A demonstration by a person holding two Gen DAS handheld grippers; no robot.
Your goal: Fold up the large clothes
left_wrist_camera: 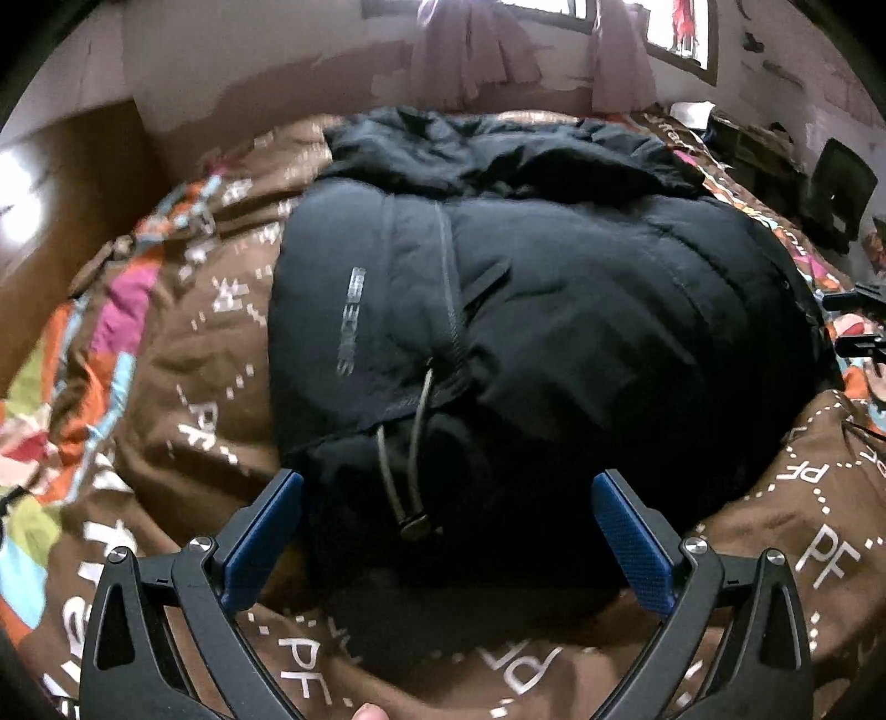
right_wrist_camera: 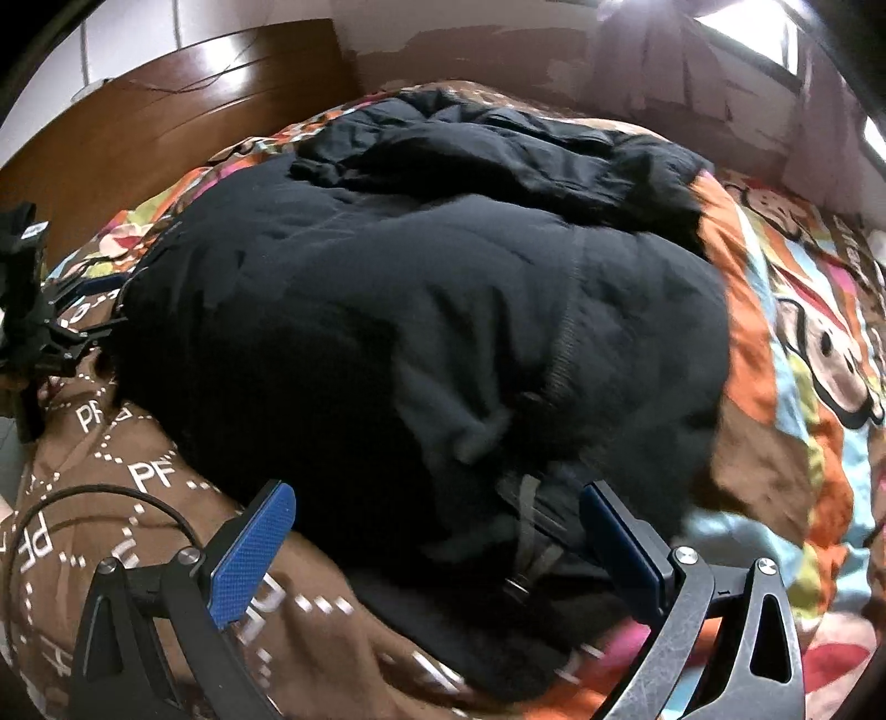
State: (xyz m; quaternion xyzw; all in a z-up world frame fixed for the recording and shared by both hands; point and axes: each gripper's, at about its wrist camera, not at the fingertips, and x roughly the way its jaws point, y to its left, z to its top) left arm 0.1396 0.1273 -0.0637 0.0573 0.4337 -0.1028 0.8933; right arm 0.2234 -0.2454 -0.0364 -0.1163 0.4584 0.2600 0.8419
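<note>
A large black puffer jacket lies bunched on the bed, with a grey logo and a drawcord with a toggle at its near edge. My left gripper is open, its blue pads either side of the jacket's near edge by the drawcord. In the right wrist view the jacket fills the middle. My right gripper is open, its jaws either side of the jacket's near hem with a strap and buckle. The left gripper also shows at the far left of that view.
The jacket rests on a brown patterned quilt with white letters and colourful cartoon patches. A wooden headboard stands behind. A wall, pink curtains and a window are beyond. A black cable lies on the quilt.
</note>
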